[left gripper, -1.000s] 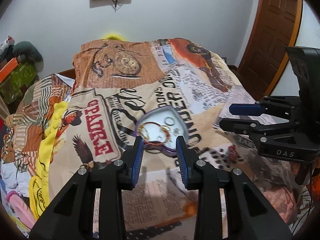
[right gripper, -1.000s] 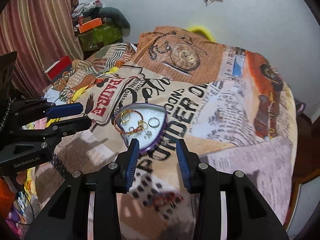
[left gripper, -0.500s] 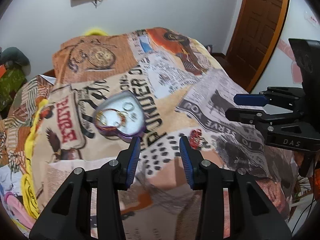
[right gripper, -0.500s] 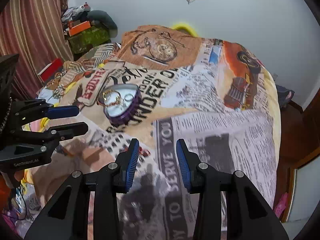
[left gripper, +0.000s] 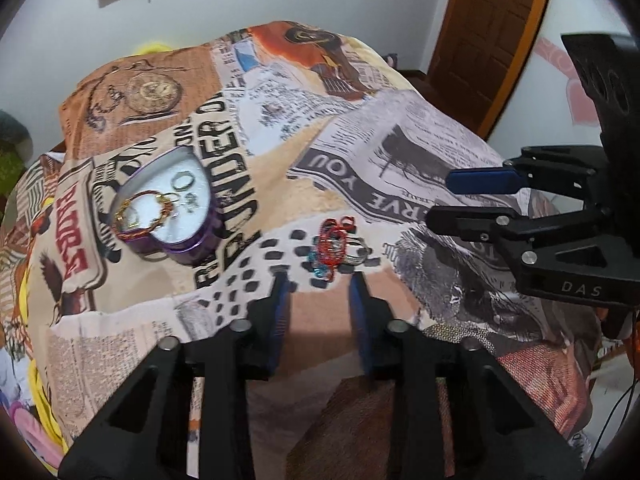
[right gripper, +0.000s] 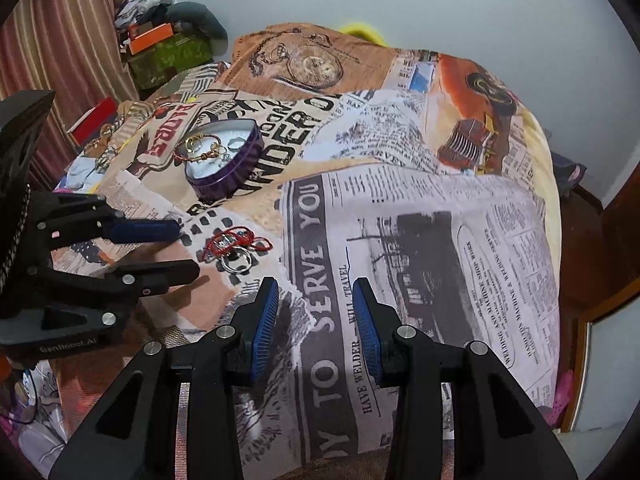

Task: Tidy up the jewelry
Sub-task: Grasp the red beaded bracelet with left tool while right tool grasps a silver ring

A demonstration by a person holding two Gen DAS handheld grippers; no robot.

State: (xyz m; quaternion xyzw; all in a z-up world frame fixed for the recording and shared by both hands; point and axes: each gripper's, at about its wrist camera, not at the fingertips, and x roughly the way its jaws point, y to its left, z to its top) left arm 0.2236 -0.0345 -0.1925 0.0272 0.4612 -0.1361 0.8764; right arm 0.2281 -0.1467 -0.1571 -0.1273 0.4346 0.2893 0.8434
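Observation:
A purple heart-shaped tin [left gripper: 170, 204] sits open on the printed bedspread, holding a gold chain bracelet [left gripper: 142, 212] and a few rings. It also shows in the right wrist view [right gripper: 224, 164]. A small pile of loose jewelry [left gripper: 334, 246], red cord, blue beads and a silver ring, lies on the bedspread right of the tin; it also shows in the right wrist view [right gripper: 234, 246]. My left gripper [left gripper: 320, 284] is open and empty, just short of the pile. My right gripper [right gripper: 316, 300] is open and empty, right of the pile.
The bedspread [right gripper: 440, 220] covers a bed that drops off at its right edge. A wooden door [left gripper: 488, 36] stands beyond the bed. Cluttered boxes and clothes [right gripper: 164, 44] lie at the far left by a striped curtain.
Both grippers have swung right, away from the tin. The left gripper now faces the loose jewelry pile instead of the tin. Both stay open and empty.

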